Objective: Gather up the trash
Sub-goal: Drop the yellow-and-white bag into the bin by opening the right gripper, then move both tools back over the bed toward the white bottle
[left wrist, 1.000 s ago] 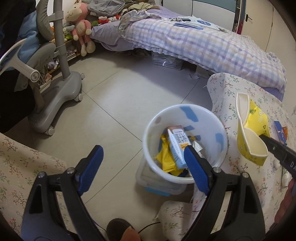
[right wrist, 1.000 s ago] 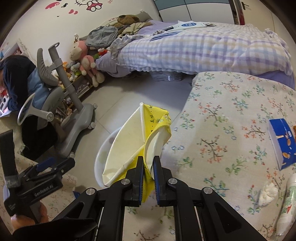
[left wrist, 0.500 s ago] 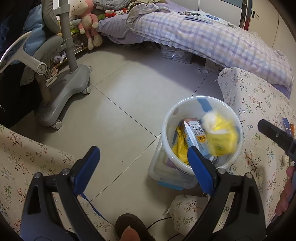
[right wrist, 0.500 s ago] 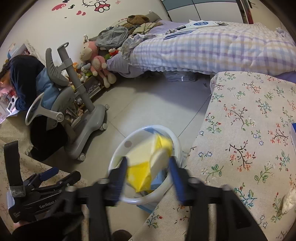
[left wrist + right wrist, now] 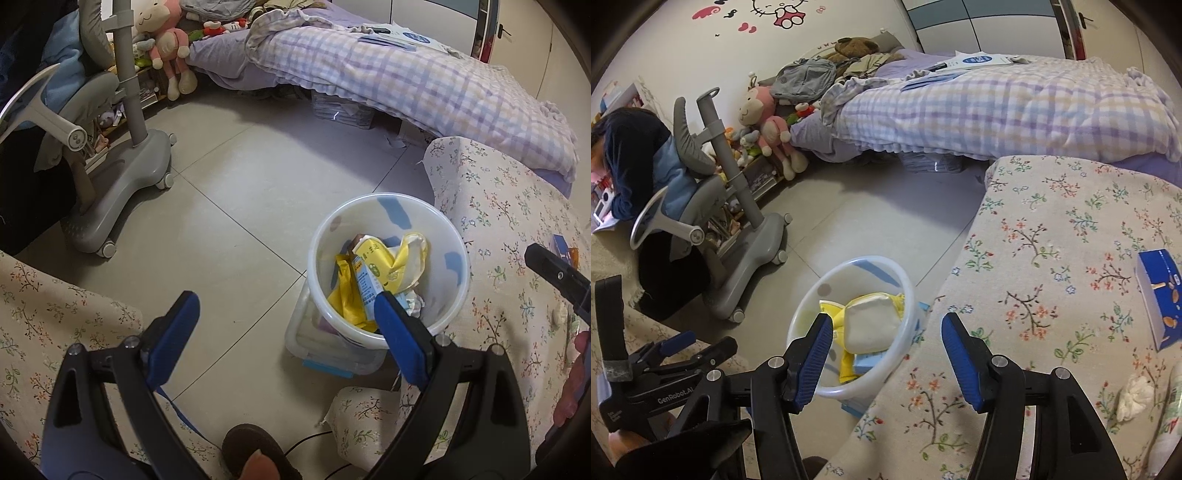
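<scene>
A white plastic bin (image 5: 388,197) stands on the floor against the flower-print table (image 5: 509,229). The yellow and white wrapper (image 5: 391,266) lies in it on top of a blue carton and other yellow packets. My left gripper (image 5: 284,299) hangs open and empty over the floor, its right finger in front of the bin's near rim. In the right wrist view my right gripper (image 5: 886,319) is open and empty above the bin (image 5: 864,260) and the table edge, with the wrapper (image 5: 871,325) below it. A blue box (image 5: 1158,295) and a crumpled tissue (image 5: 1132,395) lie on the table.
A grey wheeled chair (image 5: 122,177) stands on the left of the tiled floor, with a person (image 5: 631,155) sitting in it. A bed with a checked quilt (image 5: 424,74) fills the back. A slippered foot (image 5: 255,450) is at the bottom edge. A clear box (image 5: 332,354) sits under the bin.
My right gripper opened and let go of the yellow wrapper, which dropped into the bin. The left gripper stayed open in about the same place.
</scene>
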The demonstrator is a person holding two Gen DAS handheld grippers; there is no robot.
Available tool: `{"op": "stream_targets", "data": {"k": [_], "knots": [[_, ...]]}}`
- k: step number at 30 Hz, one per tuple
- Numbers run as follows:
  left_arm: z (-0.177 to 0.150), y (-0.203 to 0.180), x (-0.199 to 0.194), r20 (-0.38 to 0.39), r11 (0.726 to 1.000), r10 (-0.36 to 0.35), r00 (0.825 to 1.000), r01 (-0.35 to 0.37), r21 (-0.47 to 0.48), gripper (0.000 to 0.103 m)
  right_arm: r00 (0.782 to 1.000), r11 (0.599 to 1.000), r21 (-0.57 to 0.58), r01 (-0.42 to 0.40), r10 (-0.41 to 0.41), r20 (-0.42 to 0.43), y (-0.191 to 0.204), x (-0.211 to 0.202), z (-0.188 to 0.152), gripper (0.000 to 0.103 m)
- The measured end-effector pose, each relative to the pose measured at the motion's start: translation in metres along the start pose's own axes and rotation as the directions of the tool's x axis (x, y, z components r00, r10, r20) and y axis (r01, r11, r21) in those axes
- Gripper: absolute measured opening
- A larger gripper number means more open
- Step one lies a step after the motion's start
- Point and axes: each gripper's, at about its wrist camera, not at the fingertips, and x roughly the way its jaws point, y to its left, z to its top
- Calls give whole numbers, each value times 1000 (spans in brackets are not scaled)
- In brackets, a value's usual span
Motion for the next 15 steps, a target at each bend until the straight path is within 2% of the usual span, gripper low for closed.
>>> {"op": "stream_targets", "data": {"k": [15], "knots": [[1,-28,-14,6,997,-77,997,77,14,95,994,994,11,107,-108,5,-41,-42,-4,63]]}}
